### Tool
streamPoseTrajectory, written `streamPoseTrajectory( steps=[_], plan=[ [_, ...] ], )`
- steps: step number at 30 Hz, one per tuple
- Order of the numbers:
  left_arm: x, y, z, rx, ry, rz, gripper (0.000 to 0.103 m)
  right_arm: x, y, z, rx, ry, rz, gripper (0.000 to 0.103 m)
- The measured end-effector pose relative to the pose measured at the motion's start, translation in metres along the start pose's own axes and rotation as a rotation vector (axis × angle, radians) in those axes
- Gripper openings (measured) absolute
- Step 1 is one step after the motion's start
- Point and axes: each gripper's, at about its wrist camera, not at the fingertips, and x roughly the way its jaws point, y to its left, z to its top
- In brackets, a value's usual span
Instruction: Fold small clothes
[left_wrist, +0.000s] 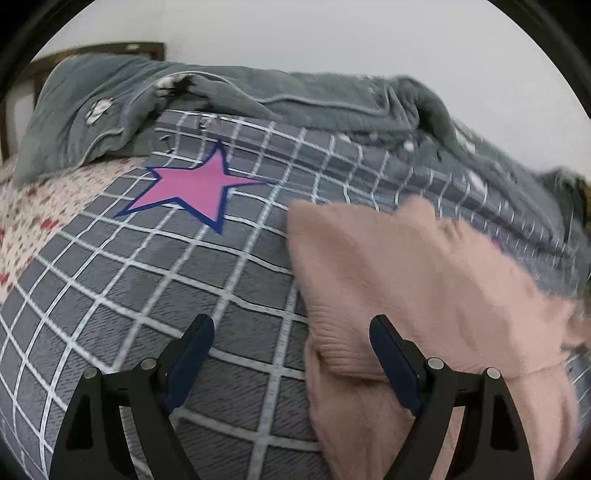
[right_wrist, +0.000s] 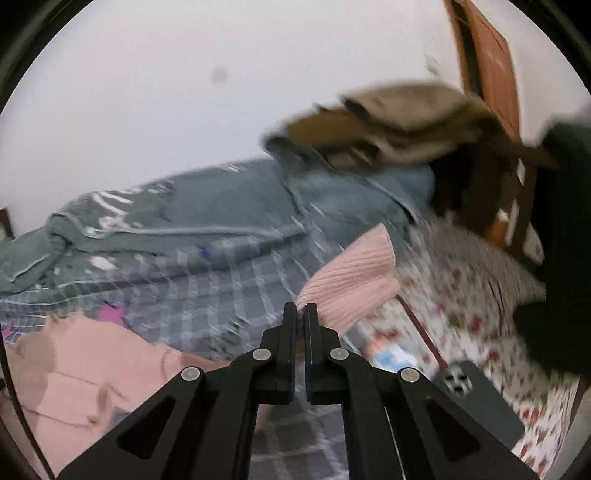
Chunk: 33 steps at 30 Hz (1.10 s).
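While your right gripper (right_wrist: 300, 308) has its jaws pinched together on a ribbed cuff or hem end of the pink knit garment (right_wrist: 347, 284), that end stands lifted off the bed, presumably so you can carry it over the body as a fold. Your left gripper (left_wrist: 291, 325) hangs wide and empty, one finger over the garment's near edge, free to pin or smooth. Most of the garment lies rumpled on the grey checked sheet (left_wrist: 147, 280), beside a pink star print (left_wrist: 195, 184). Grey quilt (left_wrist: 258, 88) is bunched behind it. A phone (right_wrist: 476, 398) lies on the floral cover. No readable writing or brand visible.
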Motion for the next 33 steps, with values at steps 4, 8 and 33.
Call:
streamPoseTrajectory(
  steps=[4,8,33],
  plan=[
    [-0.016,0.026,0.008,-0.034,0.004,0.05,0.085,-0.035,0.084,0.026,-0.116,-0.067,0.084,0.003],
    [-0.039,0.058,0.012,-0.024,0.003,0.112,0.085,-0.062,0.181,0.029,-0.202,-0.103,0.235,0.003],
    [-0.045,0.034,0.001,0.044,0.098,-0.132,0.084,-0.065,0.338,-0.082,-0.355,0.111,0.556,0.043]
  ],
)
